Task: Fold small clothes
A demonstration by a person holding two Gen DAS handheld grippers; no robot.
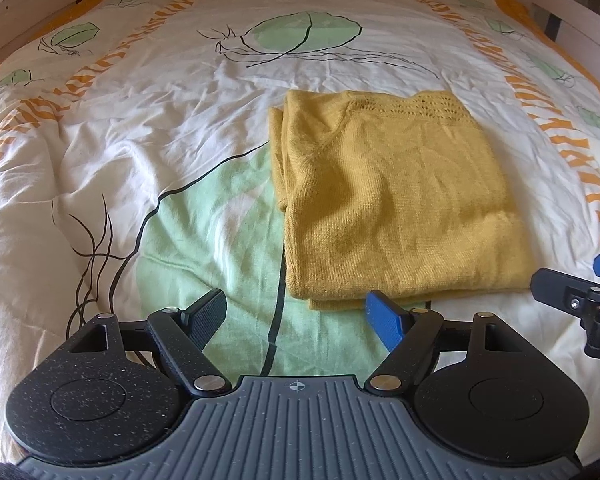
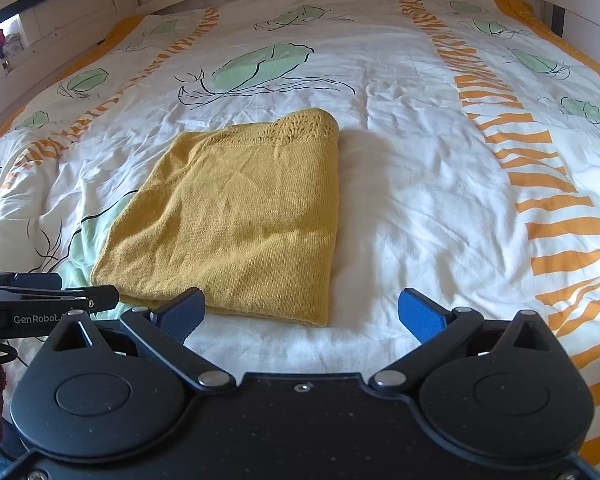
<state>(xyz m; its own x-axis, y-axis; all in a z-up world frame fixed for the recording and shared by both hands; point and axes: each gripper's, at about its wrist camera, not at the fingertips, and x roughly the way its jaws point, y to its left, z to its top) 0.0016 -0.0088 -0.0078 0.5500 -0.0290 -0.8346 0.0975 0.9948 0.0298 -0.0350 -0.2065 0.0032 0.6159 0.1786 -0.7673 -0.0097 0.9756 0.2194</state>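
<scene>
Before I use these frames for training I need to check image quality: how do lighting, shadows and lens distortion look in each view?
Left wrist view: strong fisheye bending of the bed frame, soft daylight, and the yellow knit top sharp with mild shading in its creases. Right wrist view: the same curvature, brighter white bedcover near washed out, and a soft shadow right of the top.
</scene>
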